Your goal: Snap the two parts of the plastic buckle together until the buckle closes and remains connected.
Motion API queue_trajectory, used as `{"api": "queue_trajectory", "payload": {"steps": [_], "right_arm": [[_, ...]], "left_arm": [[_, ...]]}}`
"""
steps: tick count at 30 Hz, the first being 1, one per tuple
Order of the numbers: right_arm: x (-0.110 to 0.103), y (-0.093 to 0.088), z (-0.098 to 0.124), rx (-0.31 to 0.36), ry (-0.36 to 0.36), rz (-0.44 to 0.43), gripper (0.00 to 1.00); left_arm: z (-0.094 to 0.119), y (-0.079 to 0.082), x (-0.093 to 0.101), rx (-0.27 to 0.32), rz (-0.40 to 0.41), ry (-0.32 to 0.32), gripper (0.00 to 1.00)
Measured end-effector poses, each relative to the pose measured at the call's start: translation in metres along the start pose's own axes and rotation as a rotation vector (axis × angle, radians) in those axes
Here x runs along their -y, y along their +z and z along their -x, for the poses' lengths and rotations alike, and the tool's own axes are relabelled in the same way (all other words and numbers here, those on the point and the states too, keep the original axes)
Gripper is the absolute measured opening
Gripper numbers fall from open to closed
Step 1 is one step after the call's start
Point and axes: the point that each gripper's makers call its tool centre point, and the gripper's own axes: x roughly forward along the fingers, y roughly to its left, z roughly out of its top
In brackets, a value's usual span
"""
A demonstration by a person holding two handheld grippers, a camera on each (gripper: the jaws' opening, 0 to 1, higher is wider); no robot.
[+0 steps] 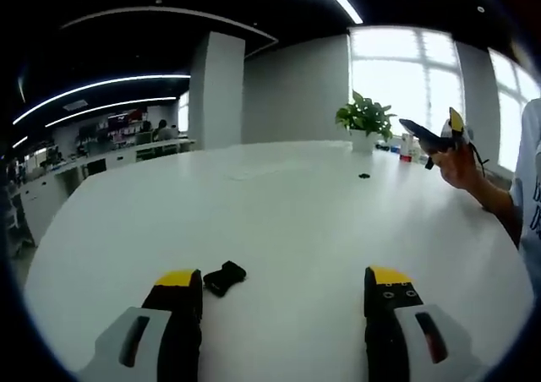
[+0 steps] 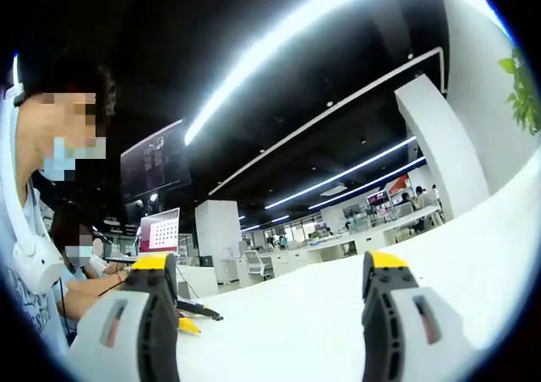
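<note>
Left gripper (image 1: 283,282) low over a broad white counter (image 1: 279,204), jaws spread wide and pinching nothing — yellow tips at about 7 and 5 o'clock in the left gripper view. Black plastic buckle piece (image 1: 224,277) flat on the counter, just beside the tip of the jaw at 7 o'clock, slightly ahead of it and toward the gap; touching or not cannot be told. Whether one part or both parts together, too small to tell. A small dark speck (image 1: 363,176) farther off on the counter toward 1 o'clock, too small to identify. Potted green plant (image 1: 365,120) at 1 o'clock near the far edge, against bright windows. At 3 o'clock a person's hand (image 1: 461,166) raised above the counter, holding a dark object with a yellow tip.

Right gripper (image 2: 270,268) tilted upward in the right gripper view, jaws likewise spread wide with nothing between them, looking across the counter's white edge at a dark ceiling with long light strips. At 9 o'clock, a person in a white shirt (image 2: 25,264) — close by. An open laptop (image 2: 159,231) behind the jaw at 7 o'clock.
</note>
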Motion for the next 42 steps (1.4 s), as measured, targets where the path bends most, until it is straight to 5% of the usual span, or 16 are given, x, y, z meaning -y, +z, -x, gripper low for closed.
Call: {"api": "queue_trajectory", "payload": {"steps": [10, 30, 42], "right_arm": [[-0.007, -0.005, -0.003, -0.013, 0.026, -0.014, 0.91], [-0.003, -0.005, -0.003, -0.009, 0.021, -0.033, 0.89], [-0.002, -0.005, -0.003, -0.010, 0.017, -0.031, 0.89]], "left_arm": [[0.000, -0.003, 0.005, -0.010, -0.005, -0.013, 0.77], [0.008, -0.001, -0.018, 0.017, 0.069, 0.081, 0.43], [0.007, -0.001, -0.024, 0.013, 0.013, 0.125, 0.28]]}}
